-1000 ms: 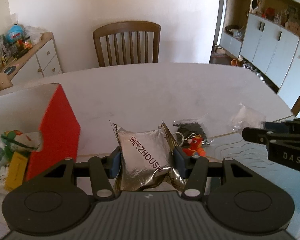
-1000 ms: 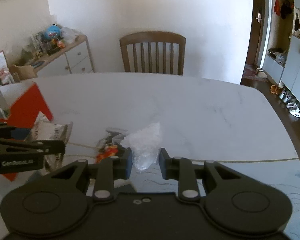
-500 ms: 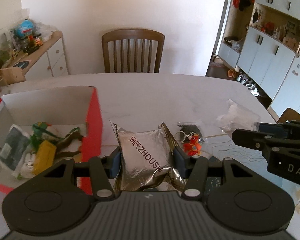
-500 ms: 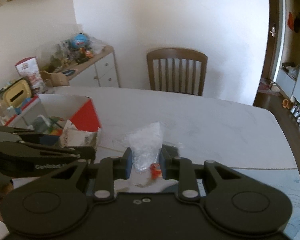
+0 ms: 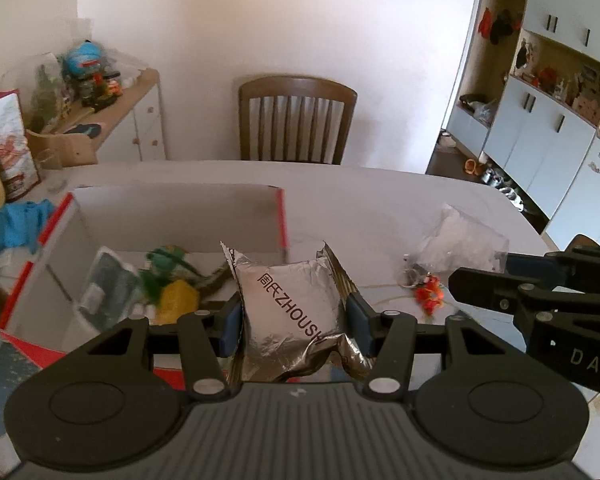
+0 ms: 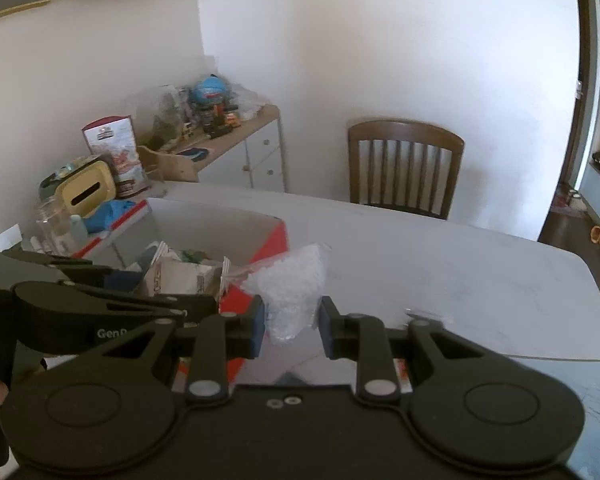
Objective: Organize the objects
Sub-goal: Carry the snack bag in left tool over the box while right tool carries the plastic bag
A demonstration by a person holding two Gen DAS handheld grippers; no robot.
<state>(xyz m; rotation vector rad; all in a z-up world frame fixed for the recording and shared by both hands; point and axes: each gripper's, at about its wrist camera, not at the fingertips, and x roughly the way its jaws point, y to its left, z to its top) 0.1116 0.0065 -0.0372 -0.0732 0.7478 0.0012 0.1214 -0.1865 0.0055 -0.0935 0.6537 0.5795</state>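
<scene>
Your left gripper (image 5: 292, 316) pinched the foil pouch (image 5: 290, 308) by the red box's (image 5: 60, 216) near edge; your right gripper (image 6: 292, 326) clamped the clear bag (image 6: 294, 292) just beside that box, above the table (image 6: 460, 264).

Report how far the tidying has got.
Done: several items already lie in the red-and-white box. In hand: the left gripper holds a foil packet, the right gripper a clear plastic bag, both near the box. Left: a red keychain on the table.
</scene>
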